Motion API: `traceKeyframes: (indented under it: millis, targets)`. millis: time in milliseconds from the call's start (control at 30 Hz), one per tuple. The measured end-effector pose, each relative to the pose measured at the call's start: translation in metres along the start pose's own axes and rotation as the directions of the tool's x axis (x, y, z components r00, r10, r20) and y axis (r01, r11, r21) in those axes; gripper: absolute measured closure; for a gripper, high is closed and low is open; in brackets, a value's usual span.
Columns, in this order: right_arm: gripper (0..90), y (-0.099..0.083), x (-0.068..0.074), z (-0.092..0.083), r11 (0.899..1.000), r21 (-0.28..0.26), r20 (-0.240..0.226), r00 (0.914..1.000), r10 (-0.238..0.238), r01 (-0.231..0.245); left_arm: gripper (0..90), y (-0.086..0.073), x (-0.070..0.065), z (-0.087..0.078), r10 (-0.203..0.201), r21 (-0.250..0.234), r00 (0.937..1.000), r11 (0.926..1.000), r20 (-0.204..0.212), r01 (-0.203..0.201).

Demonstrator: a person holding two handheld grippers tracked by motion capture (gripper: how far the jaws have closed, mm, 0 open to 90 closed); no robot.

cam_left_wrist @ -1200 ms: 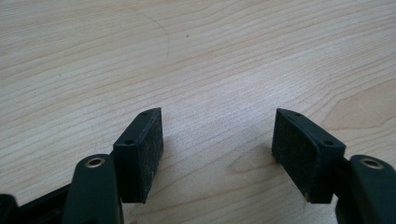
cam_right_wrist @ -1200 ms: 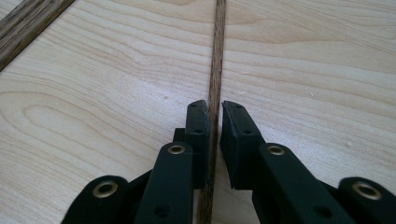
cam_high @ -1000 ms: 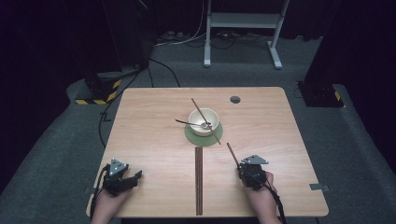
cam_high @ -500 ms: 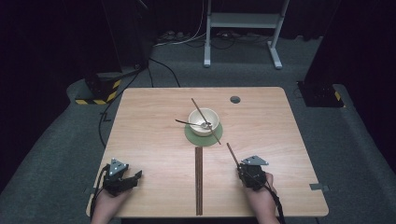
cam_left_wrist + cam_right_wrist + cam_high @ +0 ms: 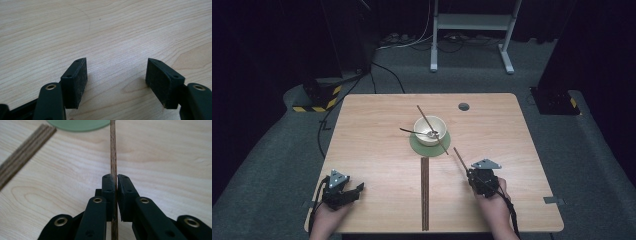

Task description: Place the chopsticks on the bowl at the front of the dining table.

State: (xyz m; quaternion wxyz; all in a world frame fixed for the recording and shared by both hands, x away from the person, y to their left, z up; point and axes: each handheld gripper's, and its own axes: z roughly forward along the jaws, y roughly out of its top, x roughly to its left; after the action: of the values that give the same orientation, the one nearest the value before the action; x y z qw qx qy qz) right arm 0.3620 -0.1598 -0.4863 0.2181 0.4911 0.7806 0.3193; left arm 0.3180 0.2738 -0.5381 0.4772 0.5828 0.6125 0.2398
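Note:
A cream bowl (image 5: 430, 130) stands on a round green mat (image 5: 417, 145) at the table's middle, with a spoon (image 5: 418, 132) lying in it and a brown chopstick (image 5: 426, 119) leaning across its rim. My right gripper (image 5: 471, 173) rests near the front right, shut on a second chopstick (image 5: 460, 159) that points up and left toward the mat. In the right gripper view that chopstick (image 5: 113, 150) runs straight up between the closed pads (image 5: 109, 186), its far end by the green mat (image 5: 78, 124). My left gripper (image 5: 357, 191) lies at the front left, open, with bare wood between its pads (image 5: 77, 80).
A dark wooden strip (image 5: 425, 192) runs from the mat toward the front edge of the table (image 5: 372, 115); the same strip (image 5: 22, 155) appears at the left of the right gripper view. A small dark disc (image 5: 463, 106) sits near the back right. A white stand (image 5: 472, 30) rises behind.

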Motion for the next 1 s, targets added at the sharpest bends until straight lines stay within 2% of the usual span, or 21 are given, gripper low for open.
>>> traceKeyframes:
  millis: [67, 133, 267, 300, 333, 467, 567, 633, 767, 800, 833, 1000]
  targets:
    - [84.3, 0.003, 0.000, -0.002, 1.000, -0.008, 0.000, 1.0000, 0.002, -0.002, 33.9, 0.000, -0.001, 0.001, -0.013, -0.010, 0.9999, 0.9999, 0.000, 0.013]
    - [84.3, 0.013, -0.002, -0.009, 0.999, -0.037, 0.004, 0.9999, -0.015, 0.015, 34.0, 0.000, -0.001, 0.001, -0.010, -0.008, 1.0000, 0.9999, -0.001, 0.010]
    - [84.3, 0.024, -0.003, -0.013, 0.999, -0.048, -0.005, 0.9997, -0.023, 0.023, 34.0, 0.000, 0.000, 0.000, -0.008, -0.005, 1.0000, 1.0000, 0.000, 0.008]
    - [84.3, 0.034, -0.002, -0.015, 0.998, -0.065, -0.011, 0.9996, -0.025, 0.024, 33.9, 0.000, 0.000, 0.000, -0.002, -0.001, 1.0000, 1.0000, 0.001, 0.002]
    - [84.3, 0.034, -0.002, -0.015, 0.998, -0.065, -0.011, 0.9996, -0.025, 0.024, 33.9, 0.000, 0.000, 0.000, -0.002, -0.001, 1.0000, 1.0000, 0.001, 0.002]
    - [84.3, 0.058, 0.000, -0.015, 0.995, -0.094, -0.038, 0.9987, -0.034, 0.031, 34.0, 0.000, 0.000, 0.000, -0.005, -0.003, 1.0000, 1.0000, 0.003, 0.005]
    - [84.2, 0.075, 0.002, -0.012, 0.995, -0.098, -0.056, 0.9976, -0.041, 0.036, 33.9, 0.000, 0.000, 0.000, -0.008, -0.004, 1.0000, 1.0000, 0.004, 0.008]
    - [84.1, 0.079, 0.004, -0.009, 0.994, -0.103, -0.054, 0.9977, -0.041, 0.036, 33.9, 0.000, 0.000, 0.000, -0.009, -0.003, 1.0000, 1.0000, 0.004, 0.009]
    - [84.1, 0.096, 0.006, 0.006, 0.996, -0.086, -0.062, 0.9971, -0.044, 0.038, 33.8, 0.000, 0.000, 0.000, -0.012, -0.003, 0.9999, 0.9999, 0.005, 0.012]
    - [84.1, 0.096, 0.006, 0.006, 0.996, -0.086, -0.062, 0.9971, -0.044, 0.038, 33.8, 0.000, 0.001, -0.001, 0.002, 0.008, 1.0000, 1.0000, 0.003, -0.002]
    - [84.1, 0.100, 0.006, 0.012, 0.997, -0.076, -0.072, 0.9969, -0.032, 0.026, 33.8, 0.001, 0.001, -0.001, 0.000, 0.009, 1.0000, 1.0000, 0.004, 0.000]
    - [84.1, 0.106, 0.007, 0.022, 0.998, -0.066, -0.063, 0.9976, -0.028, 0.024, 33.7, 0.001, 0.001, -0.001, 0.001, 0.009, 1.0000, 1.0000, 0.004, -0.001]
